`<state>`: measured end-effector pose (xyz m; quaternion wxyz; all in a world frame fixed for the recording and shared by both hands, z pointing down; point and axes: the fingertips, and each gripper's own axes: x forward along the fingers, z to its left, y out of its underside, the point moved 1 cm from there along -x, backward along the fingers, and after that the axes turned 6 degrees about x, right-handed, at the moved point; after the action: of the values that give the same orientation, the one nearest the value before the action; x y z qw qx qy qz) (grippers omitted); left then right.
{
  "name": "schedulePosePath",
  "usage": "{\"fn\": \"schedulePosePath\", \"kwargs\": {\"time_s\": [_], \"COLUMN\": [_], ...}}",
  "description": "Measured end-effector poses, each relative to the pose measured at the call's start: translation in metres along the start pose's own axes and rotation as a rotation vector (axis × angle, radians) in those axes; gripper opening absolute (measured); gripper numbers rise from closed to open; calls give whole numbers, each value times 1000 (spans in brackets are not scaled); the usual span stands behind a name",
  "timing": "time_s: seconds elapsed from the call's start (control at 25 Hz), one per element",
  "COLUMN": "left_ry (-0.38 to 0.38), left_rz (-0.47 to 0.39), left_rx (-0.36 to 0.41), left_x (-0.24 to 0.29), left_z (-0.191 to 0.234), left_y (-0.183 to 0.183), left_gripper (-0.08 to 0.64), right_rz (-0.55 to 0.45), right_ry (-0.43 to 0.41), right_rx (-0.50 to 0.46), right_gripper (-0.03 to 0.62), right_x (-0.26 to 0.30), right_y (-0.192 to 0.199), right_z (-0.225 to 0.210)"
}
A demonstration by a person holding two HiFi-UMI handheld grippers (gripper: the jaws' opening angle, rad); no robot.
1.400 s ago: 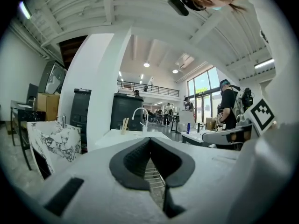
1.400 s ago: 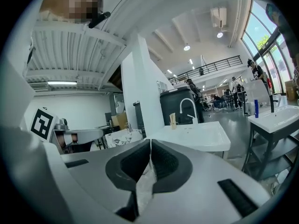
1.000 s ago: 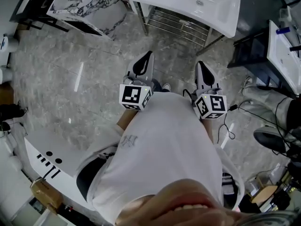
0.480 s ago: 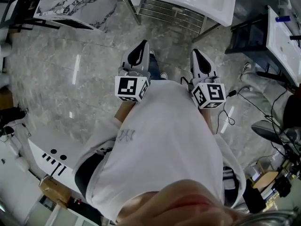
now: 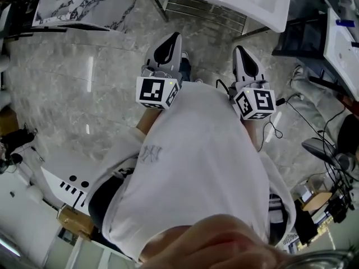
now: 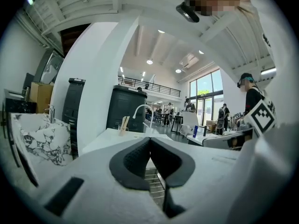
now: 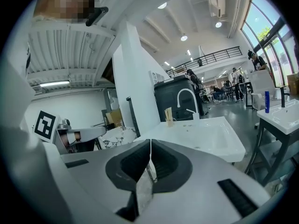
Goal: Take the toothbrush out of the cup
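Left claw (image 6: 149, 141) fully closed, pads touching, nothing in it. Right claw (image 7: 150, 143) same: closed, empty. Both are out in front of the person's white shirt (image 5: 196, 167), well short of the white sink (image 7: 205, 136). Cup (image 7: 168, 122) sits at the sink's back edge, just left of the faucet (image 7: 186, 97). Toothbrush (image 7: 168, 112) looks upright inside it, but it's tiny here.

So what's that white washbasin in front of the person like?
The washbasin is a white, glossy rectangular slab, seemingly ceramic, with a shallow bowl sunk in it. It rests level on a slatted metal rack. A curved white tap rises at its far edge; beside that stands a small cup holding pale sticks.
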<state>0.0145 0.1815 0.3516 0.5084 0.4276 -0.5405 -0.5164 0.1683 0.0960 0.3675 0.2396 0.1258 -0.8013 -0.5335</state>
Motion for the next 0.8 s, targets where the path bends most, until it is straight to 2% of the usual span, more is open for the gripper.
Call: {"fn": "schedulePosePath", "kwargs": {"time_s": [0.48, 0.8], "left_ry": [28, 100], "left_rz": [-8, -10], "left_rx": [-8, 20], "left_x": [51, 72], "left_z": [92, 115], "left_y": [-9, -10], "left_gripper": [15, 15], "right_rz": [-23, -47], "right_ry": [67, 154], "right_rx": [-14, 1], "right_gripper": [15, 15], "right_x": [85, 100], "right_y": [-27, -33], "right_z": [14, 10]}}
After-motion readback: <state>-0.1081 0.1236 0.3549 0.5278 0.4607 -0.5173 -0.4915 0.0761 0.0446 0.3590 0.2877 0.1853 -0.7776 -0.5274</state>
